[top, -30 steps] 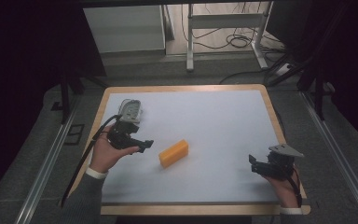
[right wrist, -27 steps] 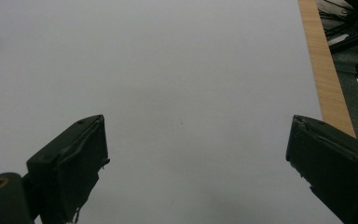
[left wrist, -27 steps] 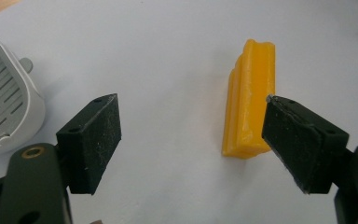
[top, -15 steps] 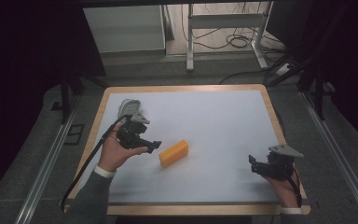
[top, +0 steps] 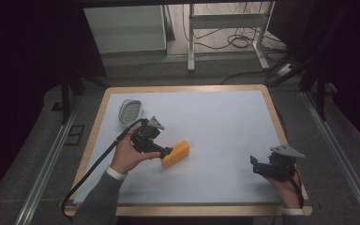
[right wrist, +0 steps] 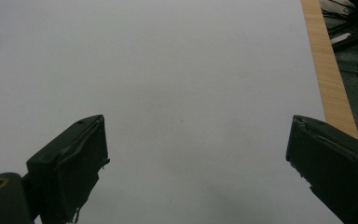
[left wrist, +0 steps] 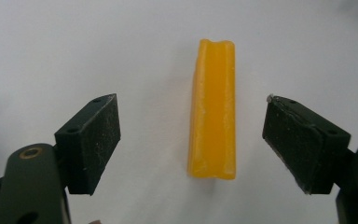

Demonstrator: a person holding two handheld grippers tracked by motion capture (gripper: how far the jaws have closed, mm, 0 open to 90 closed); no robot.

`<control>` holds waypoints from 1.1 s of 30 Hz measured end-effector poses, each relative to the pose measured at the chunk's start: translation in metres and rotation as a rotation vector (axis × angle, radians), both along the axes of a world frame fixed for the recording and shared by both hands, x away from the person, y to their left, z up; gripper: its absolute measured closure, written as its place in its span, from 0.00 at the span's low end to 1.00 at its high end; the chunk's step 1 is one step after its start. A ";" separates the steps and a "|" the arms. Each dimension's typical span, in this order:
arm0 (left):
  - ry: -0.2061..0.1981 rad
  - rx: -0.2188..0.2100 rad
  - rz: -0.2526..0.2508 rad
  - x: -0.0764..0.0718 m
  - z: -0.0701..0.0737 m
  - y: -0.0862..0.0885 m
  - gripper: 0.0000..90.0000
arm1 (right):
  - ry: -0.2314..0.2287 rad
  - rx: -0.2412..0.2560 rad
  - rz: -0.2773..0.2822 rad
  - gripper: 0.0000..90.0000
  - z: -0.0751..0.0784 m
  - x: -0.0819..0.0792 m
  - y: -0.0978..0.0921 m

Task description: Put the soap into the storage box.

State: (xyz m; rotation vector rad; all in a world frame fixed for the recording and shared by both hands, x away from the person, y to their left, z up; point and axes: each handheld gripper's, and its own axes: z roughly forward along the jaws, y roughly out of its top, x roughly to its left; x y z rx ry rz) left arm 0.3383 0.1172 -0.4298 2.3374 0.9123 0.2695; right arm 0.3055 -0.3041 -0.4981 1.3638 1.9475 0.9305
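1. Far left on the table (top: 225, 112) sits a small clear dish (top: 130, 110), well apart from the work.
2. The left gripper (top: 168, 152) is at the near-left end of the yellow block (top: 176, 153); its jaws gape wide with the block (left wrist: 213, 109) lying between them, untouched by either pad.
3. The block lies left of the table's middle, flat on the white surface.
4. Near right, the right gripper (top: 253, 162) hangs by the table's edge, jaws spread wide over bare tabletop, holding nothing.
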 end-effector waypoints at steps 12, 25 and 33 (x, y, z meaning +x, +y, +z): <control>0.018 0.013 -0.030 0.008 -0.007 -0.029 0.22 | 0.004 -0.004 0.002 0.06 -0.001 0.000 0.001; 0.057 0.053 -0.029 0.017 -0.027 -0.039 0.24 | 0.012 -0.005 0.000 0.06 -0.002 0.000 0.000; 0.077 0.074 -0.025 0.022 -0.037 -0.043 0.31 | 0.012 -0.014 -0.001 0.06 -0.003 0.001 0.001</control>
